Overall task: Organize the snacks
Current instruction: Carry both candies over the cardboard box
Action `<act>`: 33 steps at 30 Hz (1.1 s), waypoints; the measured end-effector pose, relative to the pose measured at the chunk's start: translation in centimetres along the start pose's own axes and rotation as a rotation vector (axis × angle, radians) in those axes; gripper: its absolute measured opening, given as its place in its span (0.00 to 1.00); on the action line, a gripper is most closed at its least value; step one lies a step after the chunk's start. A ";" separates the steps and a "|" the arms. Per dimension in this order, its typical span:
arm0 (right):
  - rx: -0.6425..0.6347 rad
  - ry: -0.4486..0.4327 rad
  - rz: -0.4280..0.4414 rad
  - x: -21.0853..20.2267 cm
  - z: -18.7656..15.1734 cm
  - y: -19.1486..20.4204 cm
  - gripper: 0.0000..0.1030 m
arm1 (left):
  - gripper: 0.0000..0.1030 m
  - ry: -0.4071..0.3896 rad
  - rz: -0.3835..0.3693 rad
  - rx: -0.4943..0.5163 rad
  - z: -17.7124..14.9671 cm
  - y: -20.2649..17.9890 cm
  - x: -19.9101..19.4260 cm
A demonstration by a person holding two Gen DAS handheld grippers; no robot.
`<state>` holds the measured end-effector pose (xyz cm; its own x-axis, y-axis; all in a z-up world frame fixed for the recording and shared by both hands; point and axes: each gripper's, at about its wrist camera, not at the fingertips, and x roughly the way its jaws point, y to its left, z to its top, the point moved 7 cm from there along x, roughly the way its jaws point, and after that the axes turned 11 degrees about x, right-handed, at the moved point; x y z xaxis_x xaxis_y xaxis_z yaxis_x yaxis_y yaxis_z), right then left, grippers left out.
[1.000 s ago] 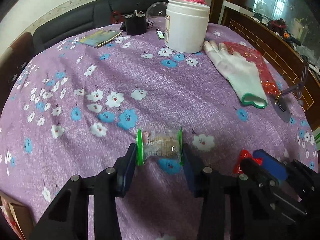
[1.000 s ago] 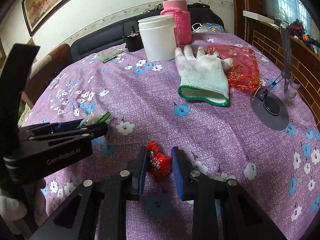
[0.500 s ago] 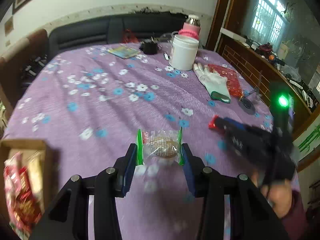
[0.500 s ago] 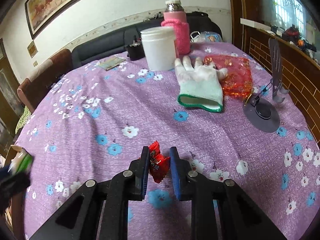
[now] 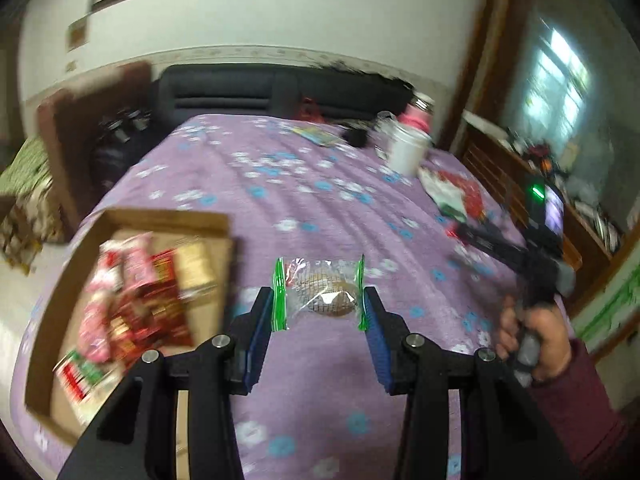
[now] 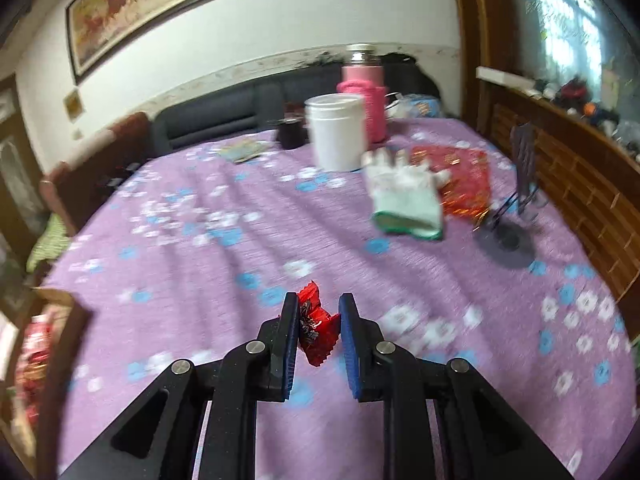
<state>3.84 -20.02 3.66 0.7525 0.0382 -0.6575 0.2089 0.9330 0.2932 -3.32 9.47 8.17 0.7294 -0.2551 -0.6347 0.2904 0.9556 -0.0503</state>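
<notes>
My left gripper [image 5: 319, 300] is shut on a clear cake packet with green ends [image 5: 320, 294], held above the purple flowered tablecloth [image 5: 304, 200]. To its left lies a cardboard box [image 5: 168, 218] with several red and pink snack packs [image 5: 132, 300] inside. My right gripper [image 6: 319, 320] is shut on a small red candy wrapper [image 6: 314, 326], lifted off the cloth. In the left wrist view the right gripper [image 5: 492, 242] shows at the right, with a hand [image 5: 536, 328] in a dark red sleeve on its handle. The box edge [image 6: 60, 300] shows at the far left of the right wrist view.
At the table's far right stand a white tub [image 6: 338, 136] and a pink-sleeved flask [image 6: 366, 92]. A white glove [image 6: 404, 196] lies on a red mesh bag [image 6: 464, 176], beside a black phone stand [image 6: 508, 236]. A dark sofa [image 5: 260, 88] runs behind the table.
My left gripper swung left and rose with the cake packet, bringing the snack box into view. My right gripper lifted the red candy off the cloth and shifted slightly.
</notes>
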 end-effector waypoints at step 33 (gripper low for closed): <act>-0.634 0.272 0.430 -6.1 -22.4 30.1 0.21 | 0.42 0.038 0.170 -0.310 -7.7 20.8 -2.5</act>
<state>-8.46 15.79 0.97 0.4912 0.4489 -0.7464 -0.5189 0.8391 0.1632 -3.83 31.13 2.79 0.7259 -0.0882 -0.6822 -0.0396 0.9847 -0.1694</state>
